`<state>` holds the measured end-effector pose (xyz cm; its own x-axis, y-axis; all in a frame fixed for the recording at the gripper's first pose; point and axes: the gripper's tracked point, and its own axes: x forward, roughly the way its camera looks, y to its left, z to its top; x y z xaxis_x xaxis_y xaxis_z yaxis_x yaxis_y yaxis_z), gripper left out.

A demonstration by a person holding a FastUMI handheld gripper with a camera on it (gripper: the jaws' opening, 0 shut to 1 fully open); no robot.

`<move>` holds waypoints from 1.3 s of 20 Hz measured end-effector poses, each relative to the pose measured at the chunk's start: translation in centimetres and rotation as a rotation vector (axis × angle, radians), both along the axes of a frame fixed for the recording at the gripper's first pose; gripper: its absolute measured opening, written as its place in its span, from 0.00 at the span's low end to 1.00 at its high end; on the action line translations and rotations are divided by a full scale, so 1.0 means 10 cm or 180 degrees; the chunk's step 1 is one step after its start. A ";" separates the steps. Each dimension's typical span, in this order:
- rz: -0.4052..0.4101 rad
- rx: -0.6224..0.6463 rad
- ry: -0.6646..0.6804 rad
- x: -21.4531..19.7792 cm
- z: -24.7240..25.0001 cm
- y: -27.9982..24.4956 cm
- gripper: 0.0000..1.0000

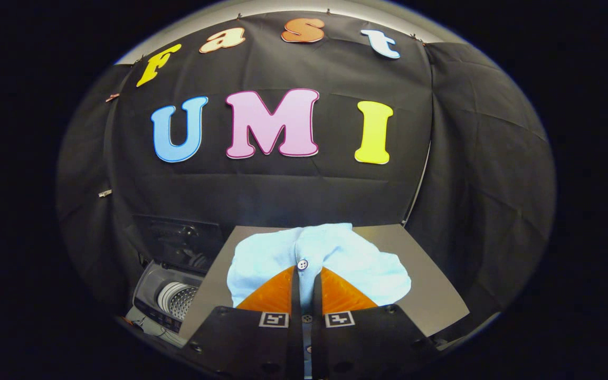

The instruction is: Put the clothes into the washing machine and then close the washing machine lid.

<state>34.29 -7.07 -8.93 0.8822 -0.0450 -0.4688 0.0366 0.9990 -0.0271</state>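
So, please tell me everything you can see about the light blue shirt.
The light blue shirt is soft woven cloth, bunched in a heap on the grey table. A button placket with one dark button runs down its middle. The gripper is shut on that placket fold, both fingers pressing it. The open washing machine stands beside the table.

The shirt is soft woven cloth, matt, lightly creased, with a small glossy plastic button. The bench under it looks smooth and matt (board or laminate, hard to tell). The washing machine has a glossy plastic top and a perforated, shiny metal drum. The claw, nearly closed, pinches the placket between ribbed pads.
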 end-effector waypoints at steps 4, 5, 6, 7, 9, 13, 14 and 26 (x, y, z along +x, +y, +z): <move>0.0079 0.0060 -0.0045 -0.01 0.09 0.39 0.10; 0.0101 0.0078 -0.0048 -0.01 0.09 0.50 0.10; 0.0138 0.0093 -0.0055 -0.01 0.10 0.63 0.10; 0.0184 0.0104 -0.0059 0.00 0.10 0.77 0.10; 0.0276 0.0115 -0.0066 0.00 0.10 1.04 0.10; 0.0470 0.0208 -0.0037 0.02 0.03 1.59 0.10; 0.0507 0.0249 -0.0026 0.02 -0.01 1.72 0.10; 0.0806 0.0397 0.0094 0.28 -0.51 2.81 0.10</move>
<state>37.10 21.02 -14.03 0.8438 0.2347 -0.4826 -0.2136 0.9719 0.0991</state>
